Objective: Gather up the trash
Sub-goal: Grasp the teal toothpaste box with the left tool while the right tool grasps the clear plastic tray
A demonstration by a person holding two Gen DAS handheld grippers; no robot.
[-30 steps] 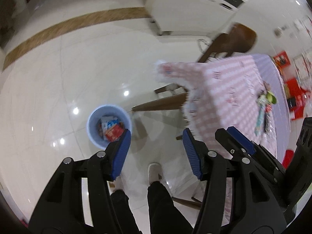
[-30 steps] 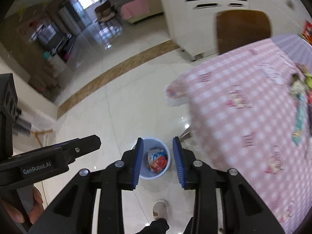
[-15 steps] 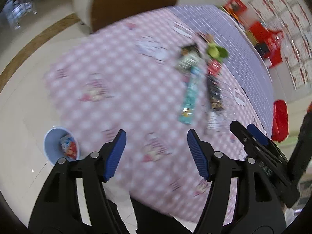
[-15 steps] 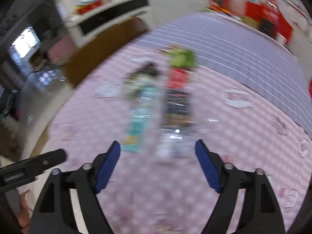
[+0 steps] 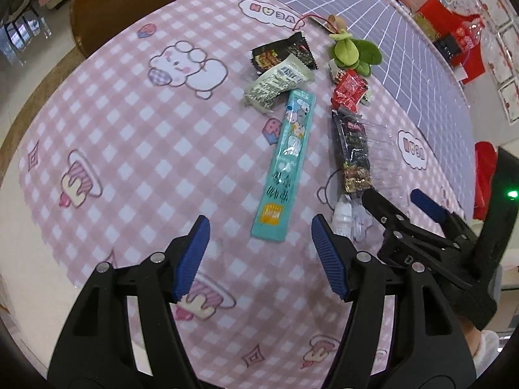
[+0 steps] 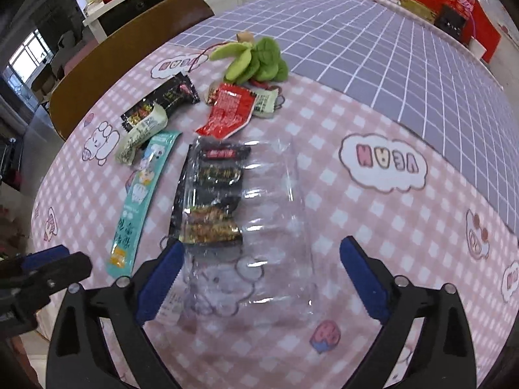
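The left tool point(image 5: 259, 253) gapes empty over the desk point(image 5: 129, 149), just short of the teal wrapper point(image 5: 285, 168). The right tool point(image 6: 259, 278), jaws just widened, straddles the clear plastic tray point(image 6: 275, 214) beside that wrapper without pressing it. Bare cloth lies toward the near edge.

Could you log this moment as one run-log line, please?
left claw: open, above teal wrapper | right claw: just opened, over clear plastic tray | nothing held

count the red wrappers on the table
1: the red wrapper lies just in front of the green plush toy, beyond the clear plastic tray.
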